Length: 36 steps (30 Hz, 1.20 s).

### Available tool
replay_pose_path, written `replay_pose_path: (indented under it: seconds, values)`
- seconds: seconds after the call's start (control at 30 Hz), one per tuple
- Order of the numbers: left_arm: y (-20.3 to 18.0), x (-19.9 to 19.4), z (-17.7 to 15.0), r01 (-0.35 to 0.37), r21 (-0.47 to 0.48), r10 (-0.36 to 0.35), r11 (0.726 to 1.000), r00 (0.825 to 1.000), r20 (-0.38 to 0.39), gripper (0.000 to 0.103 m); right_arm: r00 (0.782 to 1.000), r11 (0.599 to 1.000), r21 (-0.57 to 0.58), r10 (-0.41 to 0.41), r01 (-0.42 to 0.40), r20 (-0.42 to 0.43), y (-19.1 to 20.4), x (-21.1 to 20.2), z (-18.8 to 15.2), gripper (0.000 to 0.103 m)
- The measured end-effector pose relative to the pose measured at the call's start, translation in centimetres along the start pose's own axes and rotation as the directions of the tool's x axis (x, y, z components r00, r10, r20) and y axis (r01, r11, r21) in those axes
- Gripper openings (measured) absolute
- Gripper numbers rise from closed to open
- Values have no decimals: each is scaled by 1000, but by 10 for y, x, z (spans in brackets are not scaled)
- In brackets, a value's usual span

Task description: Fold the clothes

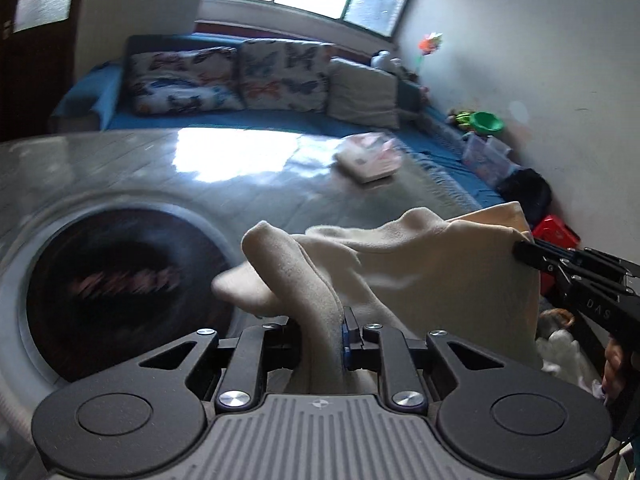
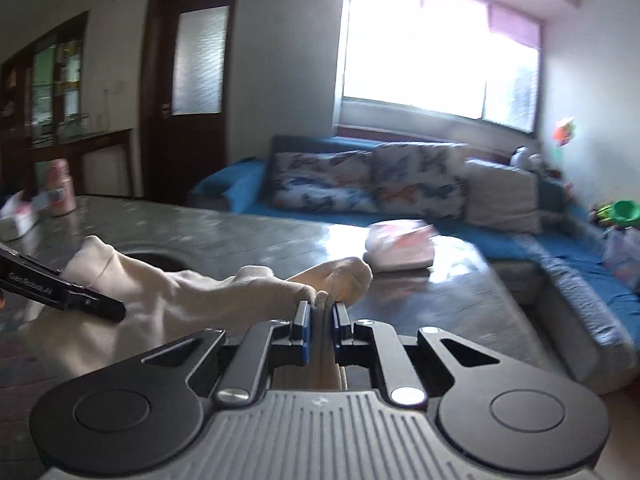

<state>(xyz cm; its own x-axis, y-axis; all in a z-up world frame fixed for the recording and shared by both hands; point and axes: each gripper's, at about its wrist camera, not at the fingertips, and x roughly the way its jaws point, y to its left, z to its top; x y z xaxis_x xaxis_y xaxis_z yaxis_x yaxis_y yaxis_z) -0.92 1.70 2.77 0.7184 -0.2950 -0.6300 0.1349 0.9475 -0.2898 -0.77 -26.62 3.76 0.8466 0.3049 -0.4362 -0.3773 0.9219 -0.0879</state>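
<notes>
In the left wrist view, the left tool [image 1: 320, 340] is clenching one end of the cream garment [image 1: 420, 272], which is hanging above the tabletop [image 1: 240, 184]. The garment's long axis is running rightward from this tool to the right tool [image 1: 528, 254], which is pinching its far corner.

In the right wrist view, the right tool [image 2: 322, 320] is gripping cream cloth [image 2: 192, 292]; the garment is stretching leftward to the left tool [image 2: 116, 312], with the folded pile [image 2: 400, 252] lying beyond it on the tabletop [image 2: 240, 236].
</notes>
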Motion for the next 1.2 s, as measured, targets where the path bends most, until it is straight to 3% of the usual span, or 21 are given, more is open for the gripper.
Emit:
replay_pose_path:
  seconds: [0.3,0.43,0.57,0.7,0.87,1.07,1.2]
  values:
    - [-42,68,20,65,56,-62,996,997,-44,20,990,990,38,-132,133,-44,-58,14,-10,9]
    - [-44,98,10,14,83,-5,996,993,-118,30,974,981,65,-169,180,-149,-76,40,-34,10]
    - [-32,105,2,-70,106,85,992,987,-136,46,954,972,85,-197,220,-224,-90,53,-54,11]
    - [-26,98,12,-107,97,115,990,989,-90,46,968,980,93,-156,177,-197,-90,54,-51,11]
    - [-33,105,21,-41,85,48,996,996,-80,44,978,989,122,-53,79,-202,-77,77,-46,11]
    - [-32,132,20,-37,92,46,995,994,-98,35,975,986,156,-20,55,-220,-70,111,-47,11]
    - [-31,135,23,-51,108,60,993,995,-80,35,974,982,179,-19,61,-227,-70,120,-54,14]
